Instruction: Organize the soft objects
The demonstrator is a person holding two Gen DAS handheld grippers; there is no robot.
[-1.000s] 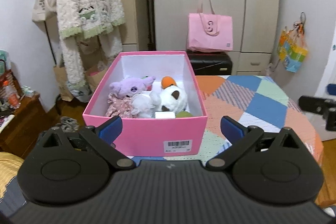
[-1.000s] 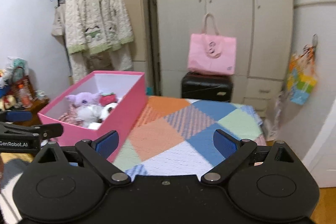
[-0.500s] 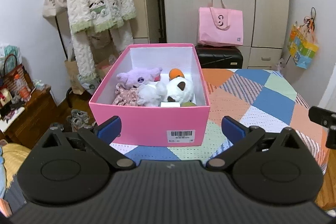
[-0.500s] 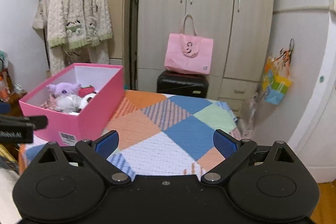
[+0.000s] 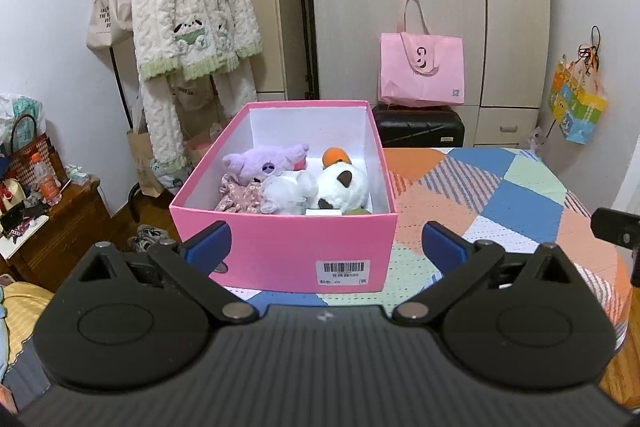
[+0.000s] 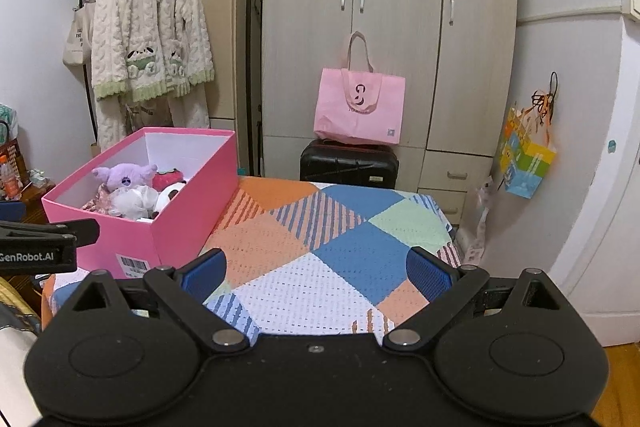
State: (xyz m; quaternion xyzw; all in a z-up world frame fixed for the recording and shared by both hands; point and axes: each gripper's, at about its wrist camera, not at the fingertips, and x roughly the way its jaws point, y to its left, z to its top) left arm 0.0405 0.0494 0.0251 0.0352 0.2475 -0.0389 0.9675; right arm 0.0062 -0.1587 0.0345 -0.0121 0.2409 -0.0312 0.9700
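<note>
Both grippers, left (image 5: 325, 241) and right (image 6: 318, 269), gape wide, holding nothing. Plush toys (image 5: 296, 183), purple, white and orange, fill the pink box (image 5: 288, 251) on the quilt (image 6: 340, 247); the box wall hides the lower ones.

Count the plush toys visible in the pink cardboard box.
4 clearly: purple plush at back left, fluffy white plush front centre, white plush with brown patches at right, red strawberry plush behind. The pink cardboard box may hide more underneath.
</note>
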